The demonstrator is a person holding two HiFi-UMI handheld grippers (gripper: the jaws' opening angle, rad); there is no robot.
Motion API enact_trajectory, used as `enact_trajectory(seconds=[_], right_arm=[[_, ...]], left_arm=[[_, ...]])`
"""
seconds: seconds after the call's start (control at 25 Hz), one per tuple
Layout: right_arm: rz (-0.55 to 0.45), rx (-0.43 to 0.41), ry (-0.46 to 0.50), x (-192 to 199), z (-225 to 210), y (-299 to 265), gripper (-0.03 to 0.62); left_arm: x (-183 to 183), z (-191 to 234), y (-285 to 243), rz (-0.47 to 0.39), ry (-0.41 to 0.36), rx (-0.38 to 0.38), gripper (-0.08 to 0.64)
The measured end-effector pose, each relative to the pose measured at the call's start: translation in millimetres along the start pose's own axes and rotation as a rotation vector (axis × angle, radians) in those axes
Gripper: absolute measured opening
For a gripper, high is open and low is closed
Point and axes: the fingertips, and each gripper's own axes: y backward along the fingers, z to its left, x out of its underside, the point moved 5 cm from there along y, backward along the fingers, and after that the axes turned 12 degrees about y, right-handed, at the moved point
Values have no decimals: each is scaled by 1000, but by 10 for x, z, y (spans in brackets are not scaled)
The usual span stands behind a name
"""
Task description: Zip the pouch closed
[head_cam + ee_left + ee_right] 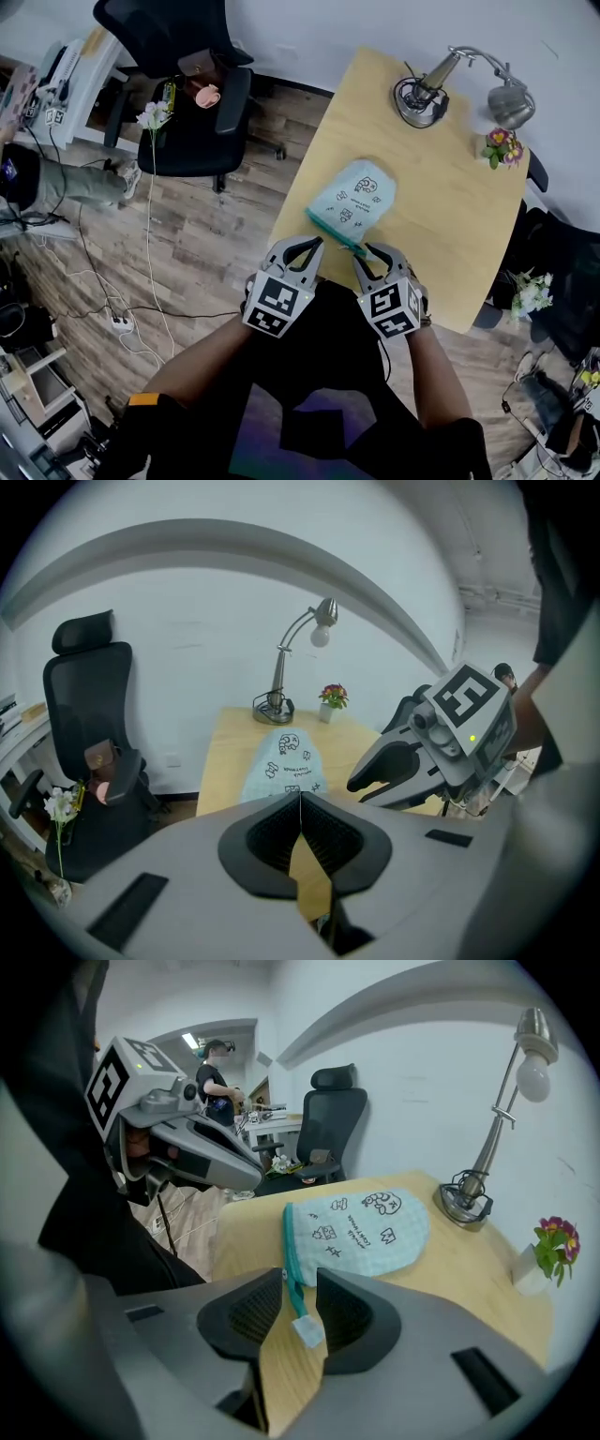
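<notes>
Soft, light pouch (354,199) at table (450,216) near edge, best gripped by pull tab (305,1330); R gripper (372,255) jaws apart round tab; L gripper (307,247) closed, empty.

The light wooden desk (441,234) has rounded corners and stands on a plank floor (216,253). In the head view, a pale blue-green pouch (354,197) printed with small drawings lies flat toward the desk's 8 o'clock side. Its teal zipper edge (330,231) faces the near rim. A lamp (419,98) stands on its round base at 12 o'clock. A small pot of flowers (501,148) sits at 2 o'clock, well apart from the pouch.
</notes>
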Motion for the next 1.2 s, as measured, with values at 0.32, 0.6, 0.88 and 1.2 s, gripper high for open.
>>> enact_trajectory(seconds=[0.32,0.6,0.88,1.2], right_arm=[[66,-30,11,132,71,-197,129],[104,-39,11,208,74,-308,129],[113,-42,35,208,97,-368,104],[131,-57,65,193,136,-371,40]], left_arm=[[142,-2,-117,58,-18,45,9],[168,-4,-139,85,-39,64,9],[166,-33,-183,94,-50,75,9],[113,-18,-170,81,-40,68,8]])
